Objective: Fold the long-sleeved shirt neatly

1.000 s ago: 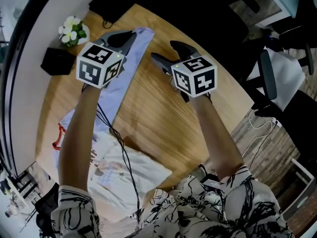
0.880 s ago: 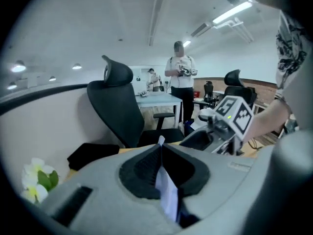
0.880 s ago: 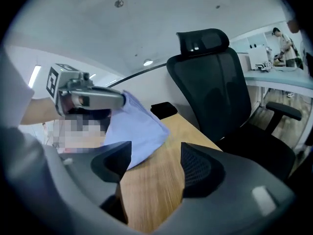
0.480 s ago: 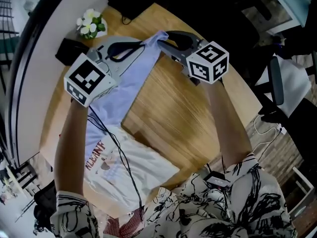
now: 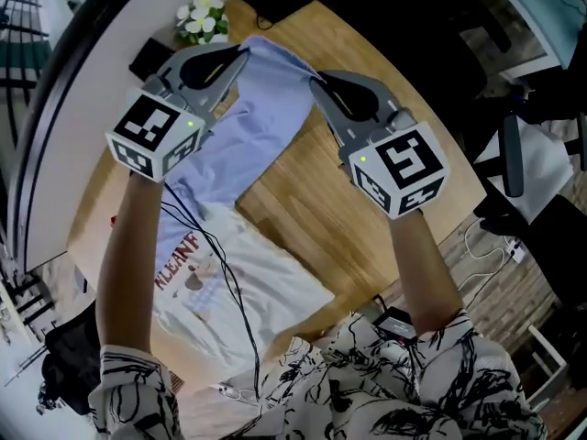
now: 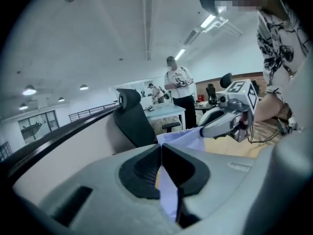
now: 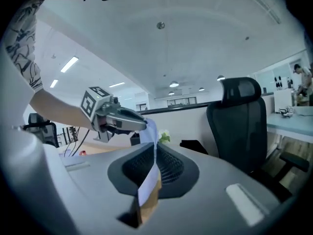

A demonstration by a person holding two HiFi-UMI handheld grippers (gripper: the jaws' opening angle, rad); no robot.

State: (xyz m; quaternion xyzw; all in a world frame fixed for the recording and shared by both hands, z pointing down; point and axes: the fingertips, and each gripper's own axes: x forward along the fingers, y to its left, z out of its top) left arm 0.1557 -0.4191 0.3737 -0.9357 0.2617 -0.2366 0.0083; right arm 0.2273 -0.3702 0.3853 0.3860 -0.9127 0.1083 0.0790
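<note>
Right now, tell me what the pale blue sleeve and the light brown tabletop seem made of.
Pale blue sleeve: thin woven cloth, probably cotton, matte; it drapes and creases softly. Light brown tabletop: wood or wood-look laminate, slight sheen; parallel grain lines show.

Head view looks down; all 3 share the shirt (image 5: 266, 108).
</note>
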